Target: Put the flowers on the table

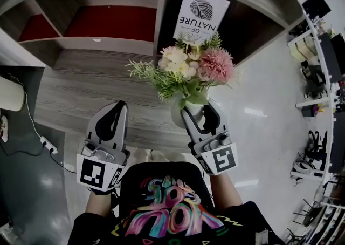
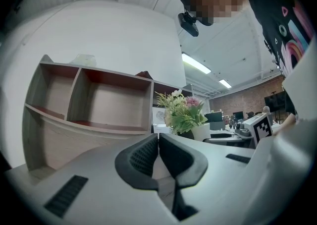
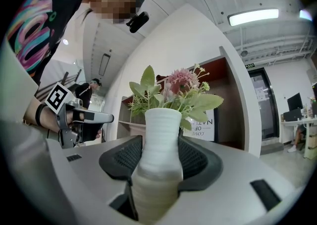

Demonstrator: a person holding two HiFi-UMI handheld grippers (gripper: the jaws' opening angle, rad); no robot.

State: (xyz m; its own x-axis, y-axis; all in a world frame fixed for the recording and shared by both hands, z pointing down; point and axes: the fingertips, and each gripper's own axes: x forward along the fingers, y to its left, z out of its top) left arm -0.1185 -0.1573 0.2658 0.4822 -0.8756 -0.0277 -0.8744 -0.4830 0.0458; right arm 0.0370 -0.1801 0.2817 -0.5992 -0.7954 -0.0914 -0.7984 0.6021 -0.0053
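Flowers (image 1: 191, 68), pink and cream among green sprigs, stand upright in a white ribbed vase (image 3: 157, 144). The right hand-held gripper (image 1: 198, 113) pinches the vase's body between its pads, over the near edge of the grey wood-grain worktop (image 1: 81, 90). The left hand-held gripper (image 2: 158, 142), pressed together and holding nothing, is alongside. A shelf unit (image 1: 108, 22) with a sign (image 1: 200, 14) stands behind.

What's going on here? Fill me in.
A person holds a gripper in each hand. The right gripper is clamped on a white vase of flowers, holding it at the near edge of the wooden table in front of a shelf unit. Whether the vase rests on the table cannot be told. The left gripper is shut and empty beside it.
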